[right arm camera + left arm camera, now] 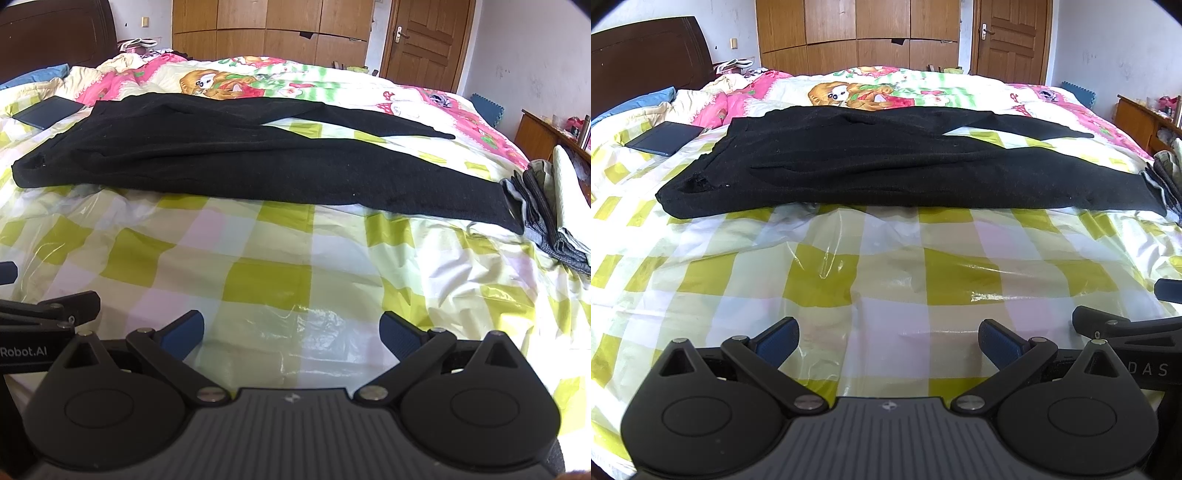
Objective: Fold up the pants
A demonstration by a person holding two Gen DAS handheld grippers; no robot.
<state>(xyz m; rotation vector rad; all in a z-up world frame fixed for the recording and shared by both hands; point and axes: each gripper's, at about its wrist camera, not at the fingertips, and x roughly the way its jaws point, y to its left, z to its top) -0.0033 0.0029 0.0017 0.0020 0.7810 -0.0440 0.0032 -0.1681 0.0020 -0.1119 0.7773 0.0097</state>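
1. The black pants (871, 166) lie flat across the bed (886, 280), waistband toward 9 o'clock, legs splayed toward 3 o'clock.
2. Left claw (888, 341) and right claw (291, 332) both hover apart, empty — well short of the cloth.
3. Soft, limp knit, likely light; it will sag, so pinch waistband corner and cuff.

left gripper (888, 341) black linkage arms, blue ribbed pads (777, 339), silver pivot screws, grey ribbed housing, right gripper (291, 332) identical

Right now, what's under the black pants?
The black pants lie on a glossy yellow-checked sheet that covers the bed. The far leg reaches the cartoon-print quilt. Anything directly beneath the fabric is hidden.
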